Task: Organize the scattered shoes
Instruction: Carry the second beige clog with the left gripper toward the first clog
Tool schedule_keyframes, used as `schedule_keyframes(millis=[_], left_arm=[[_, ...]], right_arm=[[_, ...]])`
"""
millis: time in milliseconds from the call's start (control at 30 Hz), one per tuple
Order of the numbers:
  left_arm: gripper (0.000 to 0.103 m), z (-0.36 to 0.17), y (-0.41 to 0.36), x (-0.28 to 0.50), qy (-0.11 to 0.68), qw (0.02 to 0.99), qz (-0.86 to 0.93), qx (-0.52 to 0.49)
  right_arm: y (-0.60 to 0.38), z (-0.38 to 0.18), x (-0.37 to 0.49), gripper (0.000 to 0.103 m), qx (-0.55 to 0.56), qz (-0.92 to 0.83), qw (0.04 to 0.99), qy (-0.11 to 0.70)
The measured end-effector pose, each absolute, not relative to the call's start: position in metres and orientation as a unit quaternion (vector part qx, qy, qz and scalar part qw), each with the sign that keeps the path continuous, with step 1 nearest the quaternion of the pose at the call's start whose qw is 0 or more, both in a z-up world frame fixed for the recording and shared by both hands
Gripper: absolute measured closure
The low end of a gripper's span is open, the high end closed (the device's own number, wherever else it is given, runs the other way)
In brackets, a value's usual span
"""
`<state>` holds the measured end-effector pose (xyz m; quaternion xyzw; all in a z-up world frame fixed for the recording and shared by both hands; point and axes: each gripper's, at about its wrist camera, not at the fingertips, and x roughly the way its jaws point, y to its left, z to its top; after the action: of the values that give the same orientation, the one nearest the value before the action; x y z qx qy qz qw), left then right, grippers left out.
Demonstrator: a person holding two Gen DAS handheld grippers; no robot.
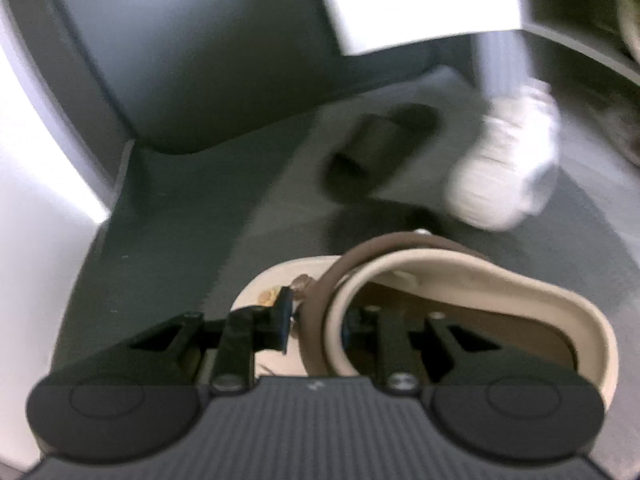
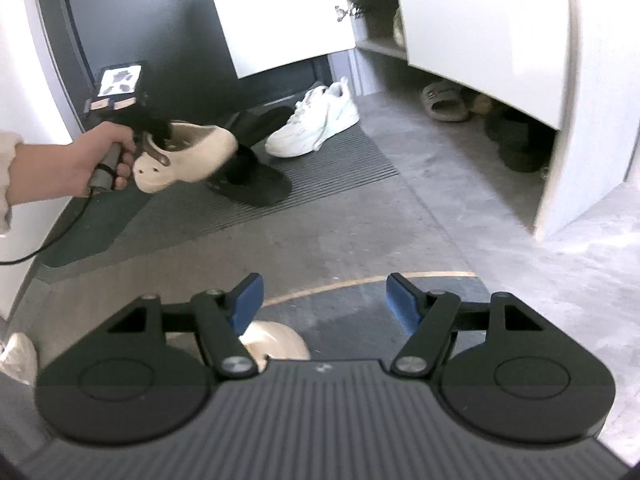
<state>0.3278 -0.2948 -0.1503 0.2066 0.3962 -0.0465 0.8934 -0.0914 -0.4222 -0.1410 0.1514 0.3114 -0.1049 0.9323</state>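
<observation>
floor (image 2: 460, 216) of grey mottled concrete, entryway. dark ribbed doormat (image 2: 328, 172) lies on it against a dark grey door (image 2: 160, 20); white wall at far left. white cabinet doors (image 2: 480, 16) stand open at upper right, grey shelves (image 2: 372, 8) visible behind them; what sits on the shelves is too small to tell.

on the mat: white lace-up sneaker (image 2: 316, 124), toe toward lower left; black slip-on shoes (image 2: 256, 180) just beside it, partly overlapped by the carried shoe. under the open cabinet: grey slide sandal (image 2: 442, 102) on the floor, dark shoes (image 2: 516, 140) in shadow next to it. a curved yellow line (image 2: 360, 282) marks a darker patch of floor near the right tongs.

left tongs (image 1: 316, 312): narrow, clamped on the wall of a cream foam clog with brown heel strap (image 1: 460, 284), held off the floor above the mat. in the right wrist view a hand (image 2: 80, 164) with a pale sleeve grips the handle of this tool, black cable trailing down. left wrist view is blurred; sneaker (image 1: 508, 160) and black shoe (image 1: 376, 148) smeared.

right tongs (image 2: 324, 304): blue pads well apart, nothing between them. a second cream clog (image 2: 276, 344) lies on the floor just below, partly hidden by the left finger.
</observation>
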Motion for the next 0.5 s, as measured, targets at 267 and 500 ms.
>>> schedule_keyframes(millis=[267, 500], left_arm=[[0.079, -0.179, -0.406, 0.218, 0.399, 0.871, -0.151, 0.243], [0.079, -0.213, -0.448, 0.136, 0.402, 0.840, -0.221, 0.292]], right_arm=[[-0.436, -0.160, -0.152, 0.033, 0.179, -0.150, 0.925, 0.301], [-0.447, -0.168, -0.186, 0.033, 0.187, -0.177, 0.918, 0.303]])
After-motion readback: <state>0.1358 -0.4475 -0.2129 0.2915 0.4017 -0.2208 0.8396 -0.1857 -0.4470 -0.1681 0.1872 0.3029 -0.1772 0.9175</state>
